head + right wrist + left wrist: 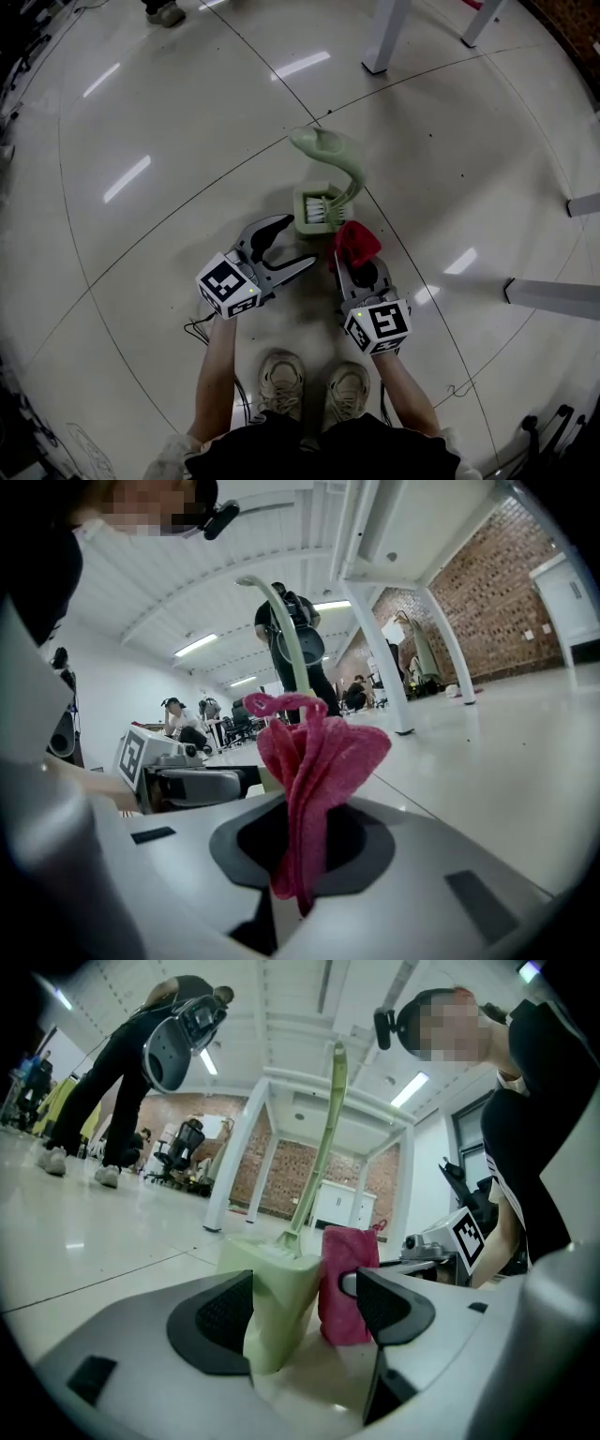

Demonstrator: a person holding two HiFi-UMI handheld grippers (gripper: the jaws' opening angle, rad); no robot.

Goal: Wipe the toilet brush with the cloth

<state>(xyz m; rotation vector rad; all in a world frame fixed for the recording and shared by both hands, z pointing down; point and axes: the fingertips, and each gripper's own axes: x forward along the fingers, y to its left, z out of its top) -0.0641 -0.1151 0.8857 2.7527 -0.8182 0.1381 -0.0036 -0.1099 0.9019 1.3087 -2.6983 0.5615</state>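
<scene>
Currently you are pinching the red cloth (356,240) in your right gripper (356,270) just beside the green toilet brush (330,155), standing in its holder (306,225) on the floor (141,112), while your left gripper (292,244) is gaping wide, empty, facing that holder, so wiping seems not yet begun.

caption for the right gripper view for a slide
Right gripper clamped on a bunched pink cloth, green toilet brush handle rising behind
</scene>
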